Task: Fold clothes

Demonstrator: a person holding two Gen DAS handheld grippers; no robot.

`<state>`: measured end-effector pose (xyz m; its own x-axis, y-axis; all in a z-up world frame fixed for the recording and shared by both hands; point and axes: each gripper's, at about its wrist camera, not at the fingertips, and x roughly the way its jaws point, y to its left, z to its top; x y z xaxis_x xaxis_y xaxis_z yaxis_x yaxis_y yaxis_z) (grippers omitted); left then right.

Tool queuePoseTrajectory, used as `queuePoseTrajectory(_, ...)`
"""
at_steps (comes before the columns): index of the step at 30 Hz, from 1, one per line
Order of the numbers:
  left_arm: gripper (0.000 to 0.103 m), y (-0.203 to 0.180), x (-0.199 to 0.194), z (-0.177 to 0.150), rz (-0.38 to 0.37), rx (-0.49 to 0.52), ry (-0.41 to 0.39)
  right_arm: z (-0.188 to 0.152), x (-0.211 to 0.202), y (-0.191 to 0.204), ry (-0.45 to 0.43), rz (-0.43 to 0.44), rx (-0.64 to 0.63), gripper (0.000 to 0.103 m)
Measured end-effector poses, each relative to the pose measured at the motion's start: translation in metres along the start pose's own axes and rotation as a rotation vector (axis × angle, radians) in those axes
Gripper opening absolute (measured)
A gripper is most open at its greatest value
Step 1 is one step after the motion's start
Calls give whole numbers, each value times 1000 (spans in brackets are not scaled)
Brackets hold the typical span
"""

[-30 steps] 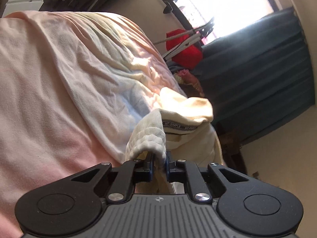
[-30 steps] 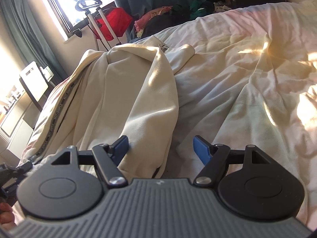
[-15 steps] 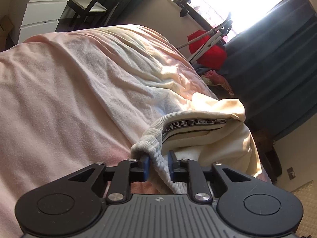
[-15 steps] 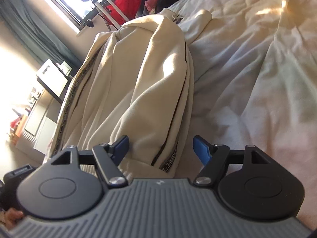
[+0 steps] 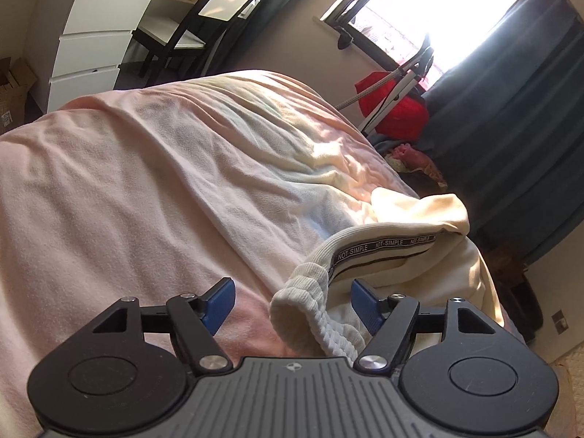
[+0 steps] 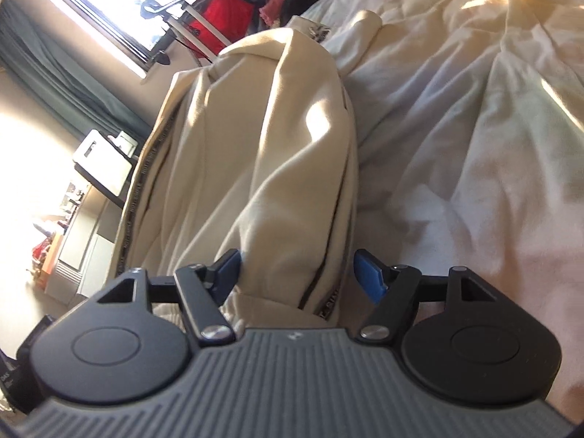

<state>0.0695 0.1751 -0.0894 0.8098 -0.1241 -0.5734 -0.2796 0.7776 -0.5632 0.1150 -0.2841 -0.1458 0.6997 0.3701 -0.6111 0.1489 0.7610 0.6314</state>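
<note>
A cream garment point(image 6: 255, 153) with black lettered tape along its seams lies lengthwise on the bed. In the left wrist view its ribbed cuff point(image 5: 310, 303) rests on the pale pink sheet point(image 5: 109, 200), loose between the blue pads of my left gripper point(image 5: 294, 301), which is open. My right gripper point(image 6: 297, 270) is open too, its jaws straddling the near end of the folded cream garment without closing on it.
The bed's crumpled sheet point(image 6: 474, 109) spreads to the right. Beyond the bed are a window point(image 5: 419, 11), dark teal curtains point(image 5: 511, 127), a red bag point(image 5: 394, 109), a white drawer unit point(image 5: 91, 58) and a dark chair point(image 5: 204, 25).
My left gripper has opened and let go of the ribbed cuff, which now lies on the sheet. The right gripper stayed open and moved closer over the garment's near end.
</note>
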Motion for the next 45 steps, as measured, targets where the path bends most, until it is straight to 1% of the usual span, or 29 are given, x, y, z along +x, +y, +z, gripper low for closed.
queuePoseTrajectory(3, 71, 0, 9, -1, -6, 7, 11, -3, 7, -5, 50, 25, 33, 71)
queuePoseTrajectory(5, 70, -1, 13, -1, -6, 13, 16, -4, 9, -3, 67, 46, 22, 72)
queuePoseTrajectory(7, 68, -1, 18, -2, -7, 20, 20, -7, 10, 0, 74, 43, -2, 72)
queuePoseTrajectory(9, 56, -2, 23, -3, -7, 26, 24, -9, 11, 2, 81, 40, -26, 72)
queuePoseTrajectory(10, 43, -2, 25, -3, -8, 30, 27, -10, 12, 3, 84, 38, -38, 72)
queuePoseTrajectory(12, 33, -3, 29, -4, -8, 36, 31, -12, 12, 4, 88, 38, -51, 70)
queuePoseTrajectory(13, 29, -4, 31, -3, -8, 43, 28, -12, 10, 5, 84, 40, -54, 66)
queuePoseTrajectory(14, 26, -10, 28, 0, -9, 65, 6, -13, 7, 8, 75, 42, -61, 58)
queuePoseTrajectory(15, 20, -16, 26, 4, -10, 86, -15, -16, 4, 12, 62, 46, -67, 48)
queuePoseTrajectory(16, 20, -22, 23, 8, -11, 108, -37, -19, 0, 16, 50, 49, -74, 45)
queuePoseTrajectory(17, 20, -28, 21, 12, -12, 129, -59, -22, -3, 20, 37, 52, -81, 38)
queuePoseTrajectory(18, 19, -34, 18, 15, -12, 151, -81, -25, -7, 24, 29, 67, -78, 34)
queuePoseTrajectory(19, 18, -39, 16, 21, -13, 168, -100, -28, -11, 29, 22, 90, -68, 33)
queuePoseTrajectory(21, 18, -46, 11, 52, -11, 170, -118, -34, -17, 39, 14, 138, -47, 30)
queuePoseTrajectory(23, 17, -52, 8, 92, 8, 195, -157, -40, -18, 57, 16, 217, -28, 29)
queuePoseTrajectory(25, 17, -58, 5, 142, 12, 208, -197, -47, -8, 91, 32, 306, -37, 28)
queuePoseTrajectory(27, 17, -67, 8, 187, 44, 248, -219, -55, 8, 128, 55, 381, -50, 28)
queuePoseTrajectory(30, 17, -75, 25, 245, 144, 334, -249, -67, 50, 188, 107, 453, -67, 27)
queuePoseTrajectory(31, 17, -74, 35, 265, 183, 348, -254, -72, 67, 208, 132, 479, -73, 27)
queuePoseTrajectory(33, 17, -68, 56, 301, 260, 360, -262, -84, 103, 246, 180, 530, -83, 27)
queuePoseTrajectory(35, 17, -53, 86, 331, 346, 355, -256, -95, 139, 274, 226, 560, -71, 27)
queuePoseTrajectory(37, 17, -28, 122, 351, 424, 320, -210, -105, 176, 299, 274, 584, -55, 27)
queuePoseTrajectory(38, 17, -12, 140, 359, 442, 286, -178, -109, 191, 308, 291, 576, -65, 28)
queuePoseTrajectory(40, 17, 24, 175, 363, 439, 216, -115, -115, 217, 320, 314, 535, -105, 28)
queuePoseTrajectory(42, 18, 52, 199, 359, 435, 181, -85, -118, 236, 327, 332, 506, -132, 28)
queuePoseTrajectory(44, 19, 69, 212, 351, 433, 185, -60, -116, 241, 325, 340, 507, -132, 30)
queuePoseTrajectory(45, 21, 71, 212, 348, 428, 202, -64, -115, 244, 324, 343, 507, -132, 31)
